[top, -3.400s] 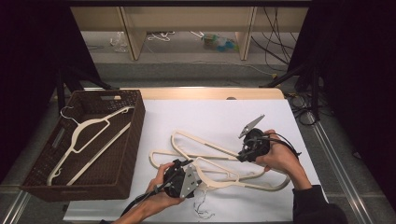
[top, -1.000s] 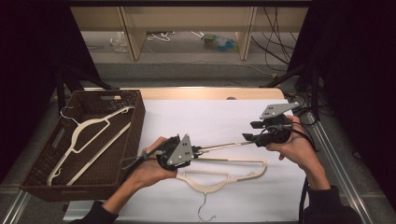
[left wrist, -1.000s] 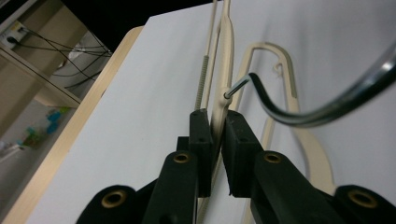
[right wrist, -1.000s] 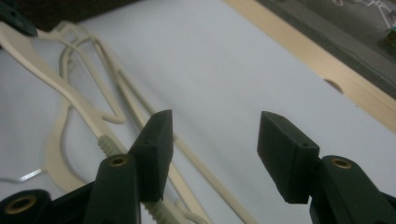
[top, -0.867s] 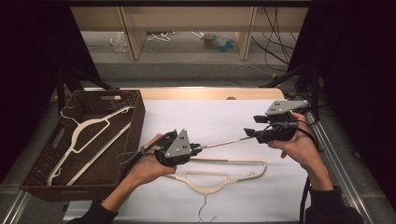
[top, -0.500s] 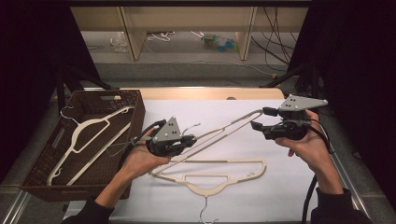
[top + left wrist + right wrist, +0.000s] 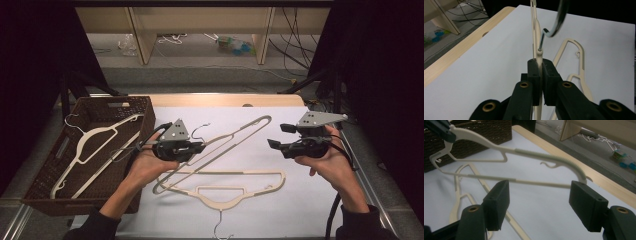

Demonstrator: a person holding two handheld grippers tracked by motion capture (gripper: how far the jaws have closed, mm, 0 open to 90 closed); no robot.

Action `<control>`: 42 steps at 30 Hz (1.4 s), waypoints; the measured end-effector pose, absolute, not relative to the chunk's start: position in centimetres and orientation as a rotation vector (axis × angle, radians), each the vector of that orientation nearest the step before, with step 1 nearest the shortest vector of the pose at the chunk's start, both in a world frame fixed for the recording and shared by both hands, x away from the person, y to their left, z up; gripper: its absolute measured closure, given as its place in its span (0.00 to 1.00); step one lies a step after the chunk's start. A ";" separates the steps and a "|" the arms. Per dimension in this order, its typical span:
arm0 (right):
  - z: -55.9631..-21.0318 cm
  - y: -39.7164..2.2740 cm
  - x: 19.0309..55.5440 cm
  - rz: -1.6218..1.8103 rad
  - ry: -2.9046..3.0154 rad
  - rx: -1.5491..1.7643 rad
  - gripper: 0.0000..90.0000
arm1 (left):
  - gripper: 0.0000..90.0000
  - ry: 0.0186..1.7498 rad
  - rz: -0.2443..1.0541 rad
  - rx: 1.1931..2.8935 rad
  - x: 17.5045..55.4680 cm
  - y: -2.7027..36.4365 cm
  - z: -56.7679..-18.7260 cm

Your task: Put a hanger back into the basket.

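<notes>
Cream plastic hanger [image 7: 227,142] held above white table [image 7: 300,200], neck pinched by left gripper [image 7: 192,148]; long axis runs near-left to far-right. Right gripper [image 7: 276,137], jaws spread, nothing gripped, just right of hanger's far end. Wicker basket [image 7: 45,175] left, nearer left hand.

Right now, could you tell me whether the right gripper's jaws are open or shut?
Open. The right gripper has just been opening; its jaws stand wide apart, and the lifted hanger lies beyond them, untouched.
</notes>
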State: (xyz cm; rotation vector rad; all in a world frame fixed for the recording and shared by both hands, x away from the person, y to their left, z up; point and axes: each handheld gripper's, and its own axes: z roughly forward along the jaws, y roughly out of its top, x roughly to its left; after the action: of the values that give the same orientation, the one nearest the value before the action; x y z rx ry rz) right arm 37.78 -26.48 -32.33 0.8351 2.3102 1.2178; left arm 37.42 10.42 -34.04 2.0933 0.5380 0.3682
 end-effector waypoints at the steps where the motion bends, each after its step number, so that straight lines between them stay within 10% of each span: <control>1: -32.5 -26.4 37.8 1.216 2.312 0.828 0.37 | 0.96 0.544 0.358 2.095 37.5 10.6 -33.8; 42: -37.9 -24.1 35.7 1.105 2.483 0.835 0.29 | 0.96 0.805 0.275 1.807 37.9 20.2 -24.0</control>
State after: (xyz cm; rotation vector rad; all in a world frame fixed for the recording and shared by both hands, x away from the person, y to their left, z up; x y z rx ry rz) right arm 35.66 -24.13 -37.90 0.8348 2.4834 1.1053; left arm 37.86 20.16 -23.97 1.8065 0.8049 0.2754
